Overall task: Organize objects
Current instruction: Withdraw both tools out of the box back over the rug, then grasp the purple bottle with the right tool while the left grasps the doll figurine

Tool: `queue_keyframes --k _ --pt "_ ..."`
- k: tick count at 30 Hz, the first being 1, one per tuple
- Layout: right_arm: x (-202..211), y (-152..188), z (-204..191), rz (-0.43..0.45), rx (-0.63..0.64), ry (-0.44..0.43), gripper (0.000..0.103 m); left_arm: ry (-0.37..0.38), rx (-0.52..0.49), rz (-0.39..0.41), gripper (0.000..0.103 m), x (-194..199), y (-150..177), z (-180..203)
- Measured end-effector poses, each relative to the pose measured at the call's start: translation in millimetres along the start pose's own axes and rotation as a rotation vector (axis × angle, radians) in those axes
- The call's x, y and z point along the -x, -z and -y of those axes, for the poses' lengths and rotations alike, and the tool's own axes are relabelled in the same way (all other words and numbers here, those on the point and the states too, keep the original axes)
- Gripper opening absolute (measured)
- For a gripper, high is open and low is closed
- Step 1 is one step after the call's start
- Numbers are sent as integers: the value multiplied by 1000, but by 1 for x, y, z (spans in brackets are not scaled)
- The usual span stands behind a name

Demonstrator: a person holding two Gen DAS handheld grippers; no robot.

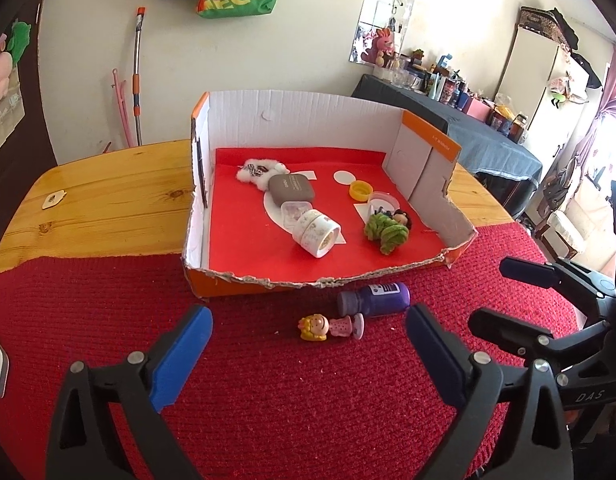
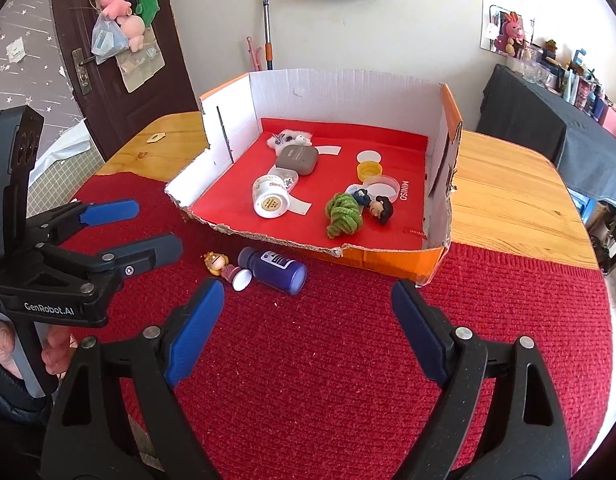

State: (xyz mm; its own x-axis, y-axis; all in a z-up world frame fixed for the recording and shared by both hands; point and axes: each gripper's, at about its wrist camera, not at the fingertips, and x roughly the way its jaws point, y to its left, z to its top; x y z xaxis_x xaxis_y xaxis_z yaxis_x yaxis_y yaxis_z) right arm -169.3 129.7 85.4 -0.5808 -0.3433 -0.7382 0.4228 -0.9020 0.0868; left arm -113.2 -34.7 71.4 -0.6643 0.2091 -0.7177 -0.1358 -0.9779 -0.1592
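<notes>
Both jaws spread wide, empty. Left gripper [image 1: 308,354] faces doll [image 1: 331,326] and bottle [image 1: 374,300], touching, on red mat before box [image 1: 243,280]. Bottle: rigid, smooth, may roll; grasp mid-body. Doll: light, hard.

Both tools share one build: black plastic scissor-style arms with triangular cut-outs and round silver pivot screws.
Left gripper [image 1: 308,356]: long blue pads on the inner finger faces; white "GenRobot.AI" lettering on its body, seen from the right wrist view.
Right gripper [image 2: 308,332]: the same blue pads [image 2: 193,332]; "DAS" printed in pale letters on its side.
Dark quilted sleeve [image 2: 5,396] at the left hand [image 2: 11,354].
</notes>
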Motion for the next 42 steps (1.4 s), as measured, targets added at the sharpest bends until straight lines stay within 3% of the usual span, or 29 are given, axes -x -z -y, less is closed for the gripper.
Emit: queue_keyframes --k 7,19,31,42 --pt "-1 14 0 -15 -5 0 91 -3 1 -19 99 -3 12 2" --pt "-8 30 3 -42 -21 -3 91 -10 5 -61 99 -19 27 3" --pt "-16 28 24 -54 -66 32 91 -26 3 -110 99 -50 26 9" --pt "-28 23 30 -71 -75 28 91 -122 4 -104 97 -67 22 7"
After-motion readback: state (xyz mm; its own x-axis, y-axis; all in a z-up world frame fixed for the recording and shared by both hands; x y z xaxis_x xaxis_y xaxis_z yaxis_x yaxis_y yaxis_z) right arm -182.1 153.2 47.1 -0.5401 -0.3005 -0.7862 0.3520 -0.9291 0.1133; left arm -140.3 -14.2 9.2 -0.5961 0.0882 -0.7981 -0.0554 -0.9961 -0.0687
